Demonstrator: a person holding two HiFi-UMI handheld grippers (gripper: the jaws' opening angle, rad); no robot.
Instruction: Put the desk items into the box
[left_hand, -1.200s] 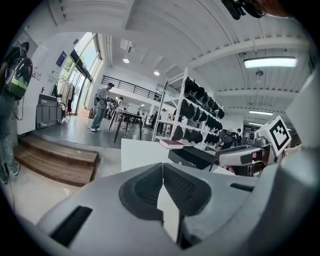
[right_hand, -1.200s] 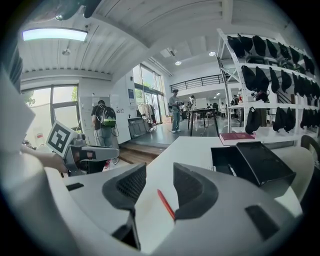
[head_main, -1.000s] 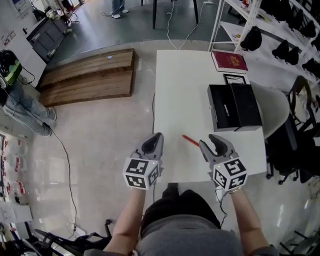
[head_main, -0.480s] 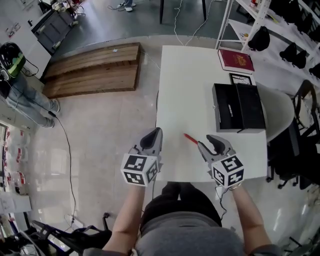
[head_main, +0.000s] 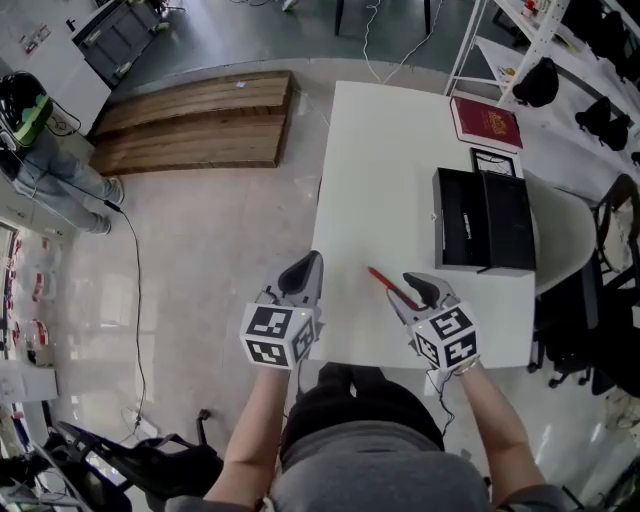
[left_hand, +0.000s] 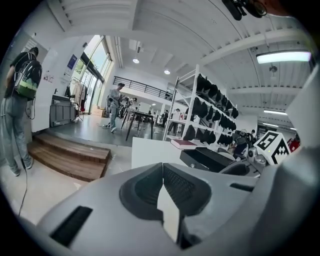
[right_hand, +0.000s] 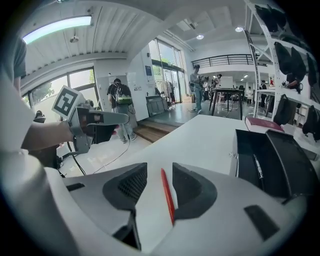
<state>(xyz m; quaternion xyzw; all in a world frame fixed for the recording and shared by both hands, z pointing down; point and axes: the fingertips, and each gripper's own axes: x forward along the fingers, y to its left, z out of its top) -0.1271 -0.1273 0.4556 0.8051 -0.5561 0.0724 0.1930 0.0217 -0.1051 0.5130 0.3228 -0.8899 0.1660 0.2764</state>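
We are holding the right gripper (head_main: 414, 287) with its jaws apart, the red pen (right_hand: 167, 196) lying between them on the white table (head_main: 390, 170). The open black box (head_main: 485, 222) is sitting farther back. Our left gripper (left_hand: 162, 184) is hovering at the table's left edge, jaws closed on nothing.

The person stood at the near edge of the table (head_main: 400, 170), both bare forearms reaching forward and down from the body. The left forearm (head_main: 255, 420) carried the left gripper (head_main: 306, 266) to the table's near left corner, its tips over the left edge; its jaws were pressed together at the tips with nothing between them. The right forearm (head_main: 482, 420) held the right gripper (head_main: 417, 287) low over the table's near part, angled slightly inward, its jaws standing apart.
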